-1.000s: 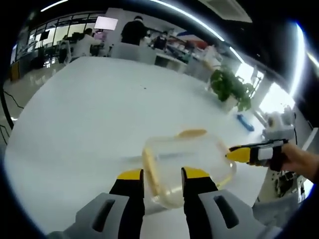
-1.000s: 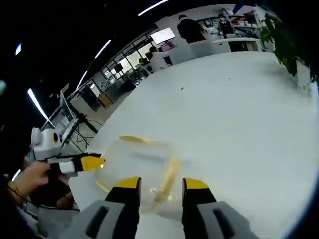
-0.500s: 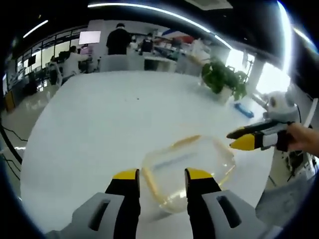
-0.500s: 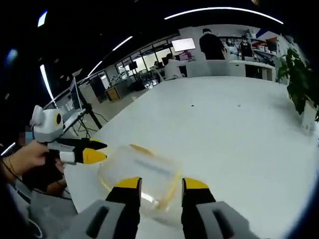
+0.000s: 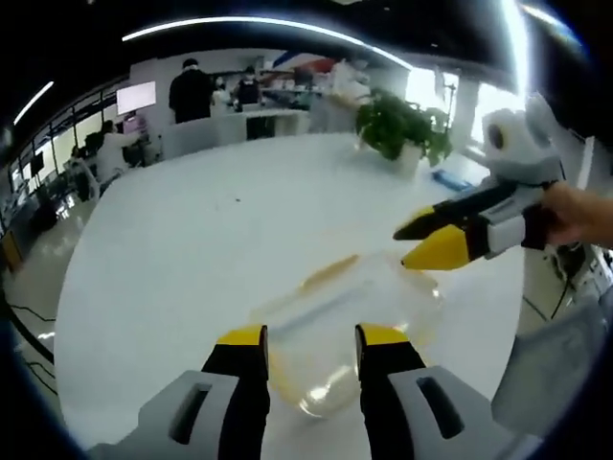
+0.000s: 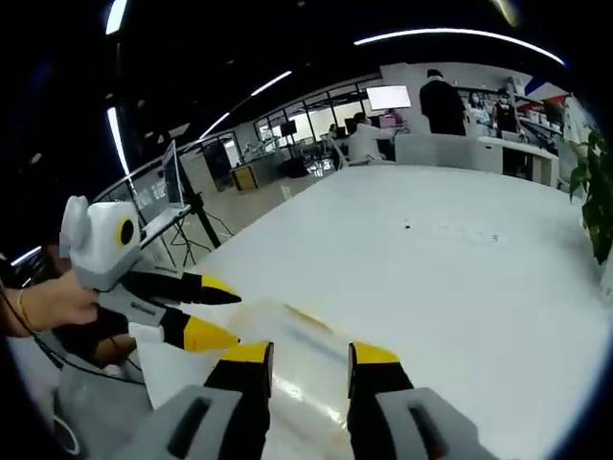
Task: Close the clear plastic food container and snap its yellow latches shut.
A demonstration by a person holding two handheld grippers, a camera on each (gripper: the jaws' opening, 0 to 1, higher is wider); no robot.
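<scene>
The clear plastic food container (image 5: 350, 331) with yellow latches rests on the white round table (image 5: 192, 240), directly ahead of your left gripper (image 5: 306, 335), long axis running away rightward. Your right gripper (image 5: 412, 246) hovers beyond its far end. Both grippers hang parted, empty.

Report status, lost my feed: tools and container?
Left tool open, right tool open, both empty above the container. Lid on; one yellow latch flared out. White table, nothing in the way.
</scene>
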